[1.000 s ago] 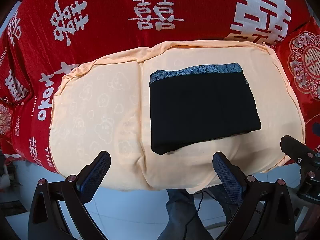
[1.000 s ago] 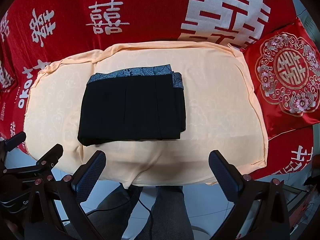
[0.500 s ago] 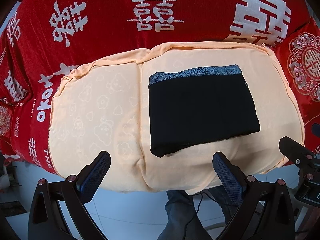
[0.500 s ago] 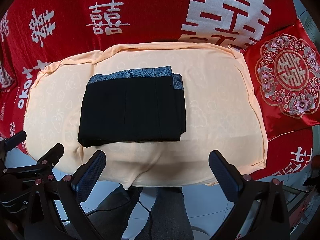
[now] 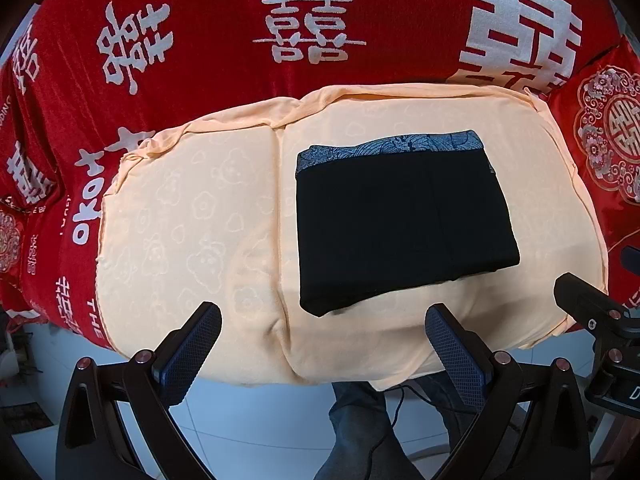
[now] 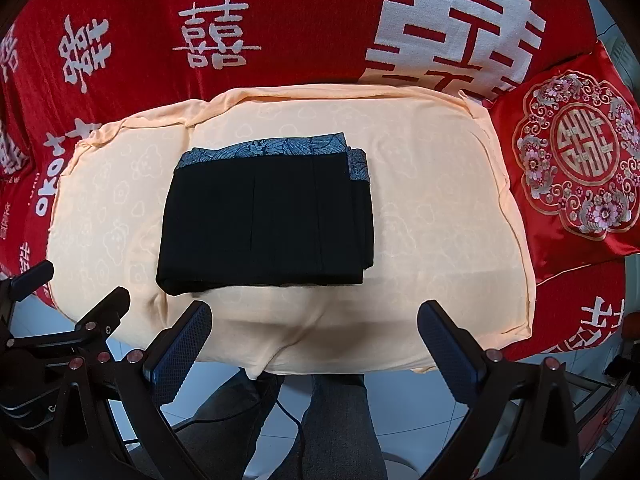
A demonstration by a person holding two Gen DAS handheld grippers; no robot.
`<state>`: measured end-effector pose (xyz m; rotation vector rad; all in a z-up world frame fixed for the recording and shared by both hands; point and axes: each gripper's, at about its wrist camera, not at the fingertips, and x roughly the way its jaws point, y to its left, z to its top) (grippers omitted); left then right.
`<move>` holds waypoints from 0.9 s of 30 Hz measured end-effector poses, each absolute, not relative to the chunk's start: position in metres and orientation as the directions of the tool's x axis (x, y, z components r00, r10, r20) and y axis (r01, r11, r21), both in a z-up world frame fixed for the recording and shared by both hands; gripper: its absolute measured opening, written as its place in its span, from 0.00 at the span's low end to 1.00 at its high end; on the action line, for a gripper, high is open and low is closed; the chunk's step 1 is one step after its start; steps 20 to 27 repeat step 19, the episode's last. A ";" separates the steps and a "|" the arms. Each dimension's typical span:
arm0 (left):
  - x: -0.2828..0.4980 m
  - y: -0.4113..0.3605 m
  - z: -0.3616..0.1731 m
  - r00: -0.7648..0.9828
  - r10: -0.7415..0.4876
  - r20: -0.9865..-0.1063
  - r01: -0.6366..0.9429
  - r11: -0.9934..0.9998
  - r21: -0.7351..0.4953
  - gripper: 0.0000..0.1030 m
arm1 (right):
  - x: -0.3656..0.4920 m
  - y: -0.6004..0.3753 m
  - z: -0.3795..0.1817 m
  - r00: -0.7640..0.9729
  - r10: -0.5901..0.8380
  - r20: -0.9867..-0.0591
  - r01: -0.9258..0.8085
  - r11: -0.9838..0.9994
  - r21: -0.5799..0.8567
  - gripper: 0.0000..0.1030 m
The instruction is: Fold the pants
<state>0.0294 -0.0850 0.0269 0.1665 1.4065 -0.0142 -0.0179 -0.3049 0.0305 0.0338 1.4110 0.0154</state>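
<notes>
The black pants (image 5: pixel 400 224) lie folded into a flat rectangle on a peach cushion cover (image 5: pixel 192 216), with a blue patterned waistband along the far edge. They also show in the right wrist view (image 6: pixel 264 224). My left gripper (image 5: pixel 322 324) is open and empty, held back over the cushion's near edge. My right gripper (image 6: pixel 314 322) is open and empty too, just short of the pants' near edge. Neither touches the pants.
A red cloth with white characters (image 5: pixel 200 40) covers the sofa behind and around the cushion. A red embroidered pillow (image 6: pixel 576 164) lies at the right. The person's legs (image 6: pixel 336 420) and pale floor tiles are below the cushion's near edge.
Nothing has visibly changed apart from a very slight drift of both views; the pants lie still and both grippers stay open.
</notes>
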 end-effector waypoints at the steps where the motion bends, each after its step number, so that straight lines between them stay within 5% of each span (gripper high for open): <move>1: 0.030 -0.085 0.027 0.165 0.088 -0.982 0.109 0.988 0.107 0.99 | -0.018 -0.305 0.031 0.159 0.030 -0.987 0.009 0.999 0.032 1.00; 27: 0.034 -0.080 0.026 0.183 0.052 -0.982 0.102 0.992 0.072 0.99 | -0.015 -0.302 0.031 0.154 0.027 -0.988 0.020 0.999 0.030 1.00</move>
